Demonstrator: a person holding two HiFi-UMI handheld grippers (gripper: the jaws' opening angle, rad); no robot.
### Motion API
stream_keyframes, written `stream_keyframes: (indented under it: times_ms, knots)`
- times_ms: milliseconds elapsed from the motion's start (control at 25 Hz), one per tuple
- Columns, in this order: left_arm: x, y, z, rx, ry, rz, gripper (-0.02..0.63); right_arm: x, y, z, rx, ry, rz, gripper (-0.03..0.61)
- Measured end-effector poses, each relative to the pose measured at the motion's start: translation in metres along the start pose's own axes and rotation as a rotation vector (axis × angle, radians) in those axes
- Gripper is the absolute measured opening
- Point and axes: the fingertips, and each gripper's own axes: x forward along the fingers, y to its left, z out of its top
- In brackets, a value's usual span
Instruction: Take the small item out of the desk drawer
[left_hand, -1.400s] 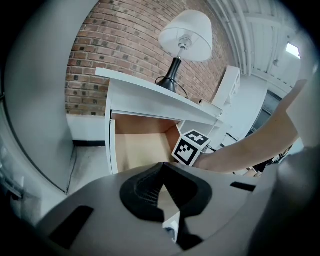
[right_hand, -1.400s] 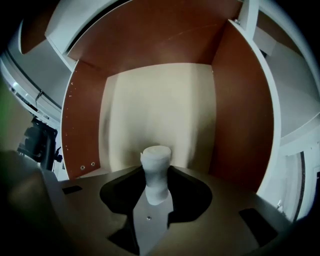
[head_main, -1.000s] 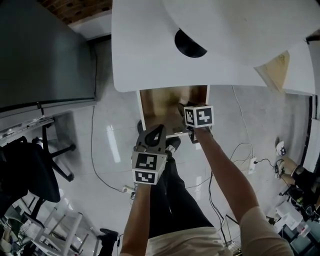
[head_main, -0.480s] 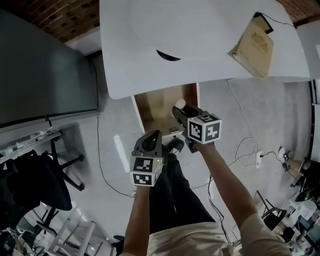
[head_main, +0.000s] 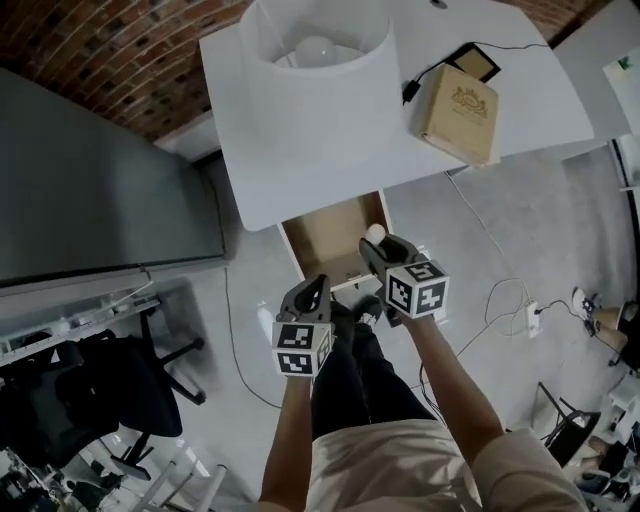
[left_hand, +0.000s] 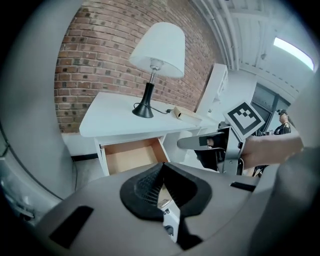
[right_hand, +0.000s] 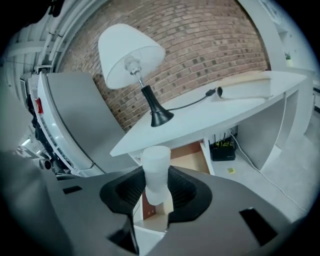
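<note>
So the right hand-held gripper (right_hand: 156, 189) is clamped on the small frosted-white plastic cylinder (right_hand: 155, 169). The pads pinch its lower half and the top sticks up above the jaws. In the head view the cylinder (head_main: 375, 235) hangs over the front part of the open light-wood drawer (head_main: 325, 240), which pokes out from under the white counter (head_main: 290, 170). The left hand-held gripper (left_hand: 161, 186) is closed with nothing in it, off to the side of the drawer.

Looks to me like the pick is done and this is the carry-out bit. My tips:

- Don't loosen the squeeze. The thing looks smooth and the grip sits low, so it could tip or slip.
- Hold it upright and clear the counter edge before going anywhere near the white-shaded lamp (head_main: 315, 45) or the tan box (head_main: 458, 100).
- Bare counter between those two seems the obvious landing spot, if it gets put down at all.
</note>
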Motion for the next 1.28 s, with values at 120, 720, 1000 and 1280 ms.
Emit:
stream_keyframes:
  times_ms: [120,720,1000,1280]
  knots:
    - [-0.017,-0.010,0.016,0.022,-0.008,-0.023,0.017,-0.034,0.016,0.021,-0.034,-0.069,-0.038,0.160]
    - [-0.066,-0.055,0.081,0.159,-0.033,-0.093,0.017,-0.121,0.064,0.063,-0.135,-0.143,-0.031,0.158]
    - [-0.067,-0.075,0.081,0.145,-0.016,-0.127,0.017,-0.144,0.080,0.043,-0.219,-0.095,0.015,0.155]
    - [-0.081,-0.074,0.077,0.082,-0.054,-0.073,0.017,-0.139,0.079,0.045,-0.129,-0.118,0.024,0.152]
